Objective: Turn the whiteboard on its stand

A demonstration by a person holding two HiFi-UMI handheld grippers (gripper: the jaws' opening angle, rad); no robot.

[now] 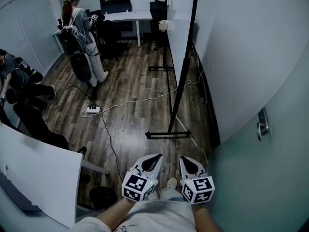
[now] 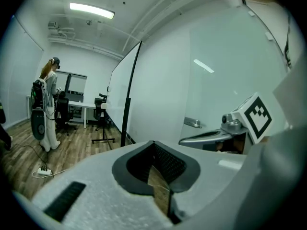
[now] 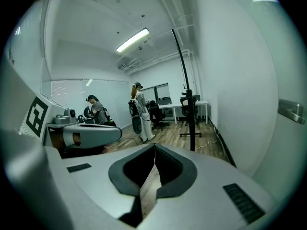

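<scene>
The whiteboard (image 1: 181, 23) stands nearly edge-on ahead of me, held by a black post on a black floor foot (image 1: 168, 134). It lies close along the right wall. In the left gripper view the whiteboard (image 2: 122, 75) runs away into the room, and in the right gripper view only its black post (image 3: 184, 80) shows. My left gripper (image 1: 158, 156) and right gripper (image 1: 185, 159) are side by side low in front of my body, a short way back from the stand's foot. Both are shut with nothing between the jaws, as their own views show for the left gripper (image 2: 153, 143) and the right gripper (image 3: 154, 145).
A person (image 1: 79, 28) stands at the back left and another person (image 1: 19, 81) crouches at the left. A power strip (image 1: 92, 109) with trailing cables lies on the wood floor. A white panel (image 1: 43, 173) is at my lower left. A door handle (image 1: 263, 124) is on my right.
</scene>
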